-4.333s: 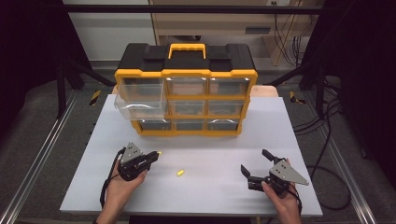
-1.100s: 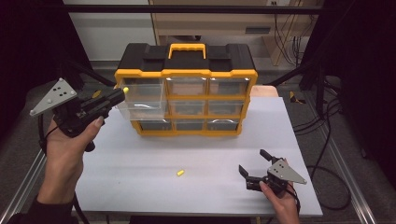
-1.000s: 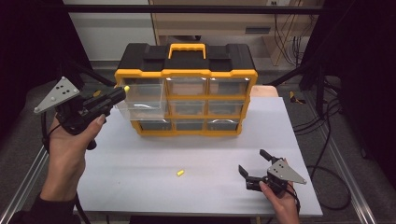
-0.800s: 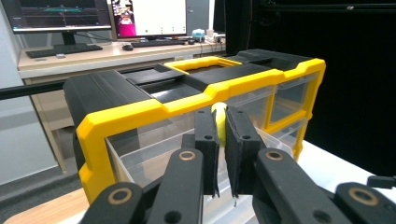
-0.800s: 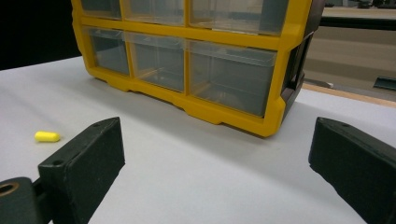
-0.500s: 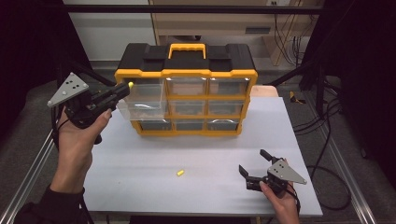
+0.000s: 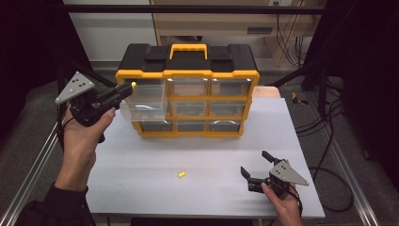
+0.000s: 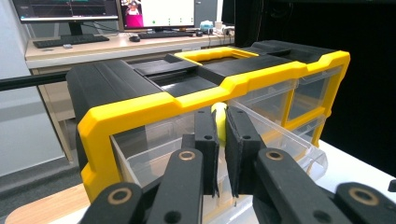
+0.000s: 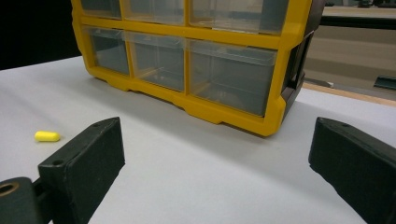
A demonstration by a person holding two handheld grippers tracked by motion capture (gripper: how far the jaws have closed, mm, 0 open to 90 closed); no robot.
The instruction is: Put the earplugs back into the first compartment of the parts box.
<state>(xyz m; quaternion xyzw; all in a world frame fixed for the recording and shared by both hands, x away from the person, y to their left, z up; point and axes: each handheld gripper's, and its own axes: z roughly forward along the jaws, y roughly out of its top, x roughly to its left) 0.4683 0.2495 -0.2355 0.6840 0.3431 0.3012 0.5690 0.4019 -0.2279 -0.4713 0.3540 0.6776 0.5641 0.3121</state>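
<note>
Yellow capsule [image 8: 218,122] sits pinched between the nearly closed jaws of the left gripper [image 7: 123,90], right at their tips; in the high view it shows as a small yellow dot [image 7: 133,84] at the gripper's nose. Just ahead of and below those jaws is the open top-left drawer [image 8: 275,140] of the yellow and black organizer [image 7: 188,89], a clear bin pulled out from its slot, so the capsule hangs over the drawer's mouth or at its near edge; which of the two I cannot tell.

Judging from this, the pickup and the carry look finished for this piece, and what remains is to let it go into the drawer.

A second yellow capsule [image 7: 181,174] lies on the desk [image 7: 141,188], well apart from the left jaws and off to the left of the right gripper [image 7: 256,172]; seen along the right gripper it is beyond the left jaw [image 9: 47,136]. Those right jaws stand wide open with nothing between them, low over the desk in front of the organizer. That piece seems to be the next one to fetch, and the drawer is not yet pushed shut.
</note>
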